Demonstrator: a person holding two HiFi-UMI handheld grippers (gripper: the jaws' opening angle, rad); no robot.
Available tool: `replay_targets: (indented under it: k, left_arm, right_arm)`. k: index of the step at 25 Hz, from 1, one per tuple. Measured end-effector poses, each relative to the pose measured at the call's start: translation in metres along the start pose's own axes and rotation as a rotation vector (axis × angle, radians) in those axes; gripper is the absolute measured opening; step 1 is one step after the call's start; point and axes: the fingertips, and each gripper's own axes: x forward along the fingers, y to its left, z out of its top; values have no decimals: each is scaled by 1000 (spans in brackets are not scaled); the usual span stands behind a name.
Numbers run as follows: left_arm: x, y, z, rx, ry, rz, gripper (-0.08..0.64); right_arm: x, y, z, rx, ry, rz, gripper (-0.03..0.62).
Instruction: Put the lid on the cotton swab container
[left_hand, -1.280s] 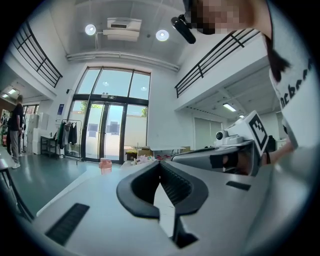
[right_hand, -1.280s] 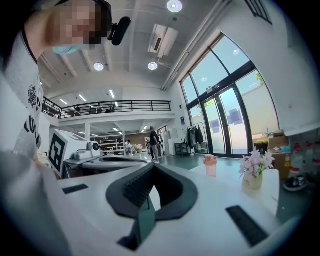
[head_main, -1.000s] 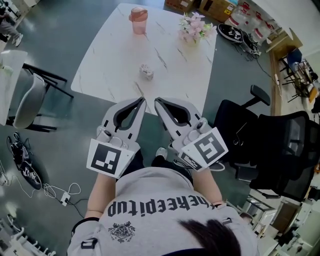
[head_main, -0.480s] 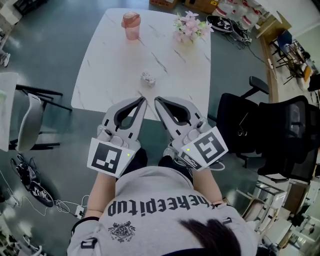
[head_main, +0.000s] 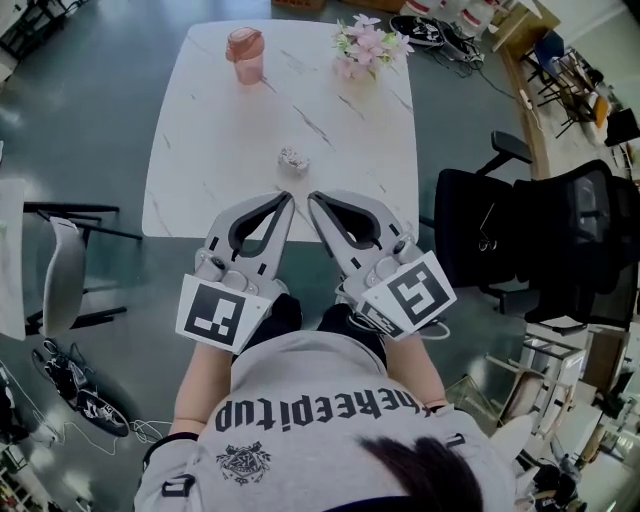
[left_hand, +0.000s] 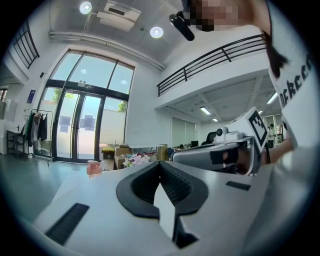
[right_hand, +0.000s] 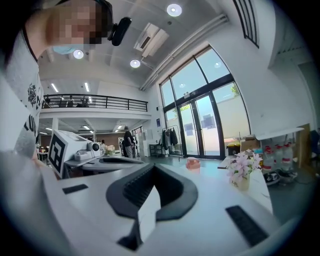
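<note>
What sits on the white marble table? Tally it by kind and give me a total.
Pink lidded cup: 1
Vase of pink flowers: 1
Small round container: 1
Total: 3

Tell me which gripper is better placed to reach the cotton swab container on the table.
Left, narrowly. The left gripper and right gripper are both shut, empty, side by side; the cotton swab container on the table lies ahead, slightly toward the left one's tips.
</note>
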Motion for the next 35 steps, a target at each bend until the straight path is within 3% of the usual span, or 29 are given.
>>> replay_targets:
  k: [9, 20, 35]
  left_arm:
    - [-1, 8, -6, 16, 7, -85, 15]
    - [5, 11, -20, 15, 24, -115, 15]
    - [56, 47, -38, 16, 56, 3, 17]
  right_arm:
    - [5, 2, -6, 14, -3, -96, 11]
    - [-1, -5, -19, 38, 16, -169, 11]
    - [25, -59, -22, 43, 50, -103, 11]
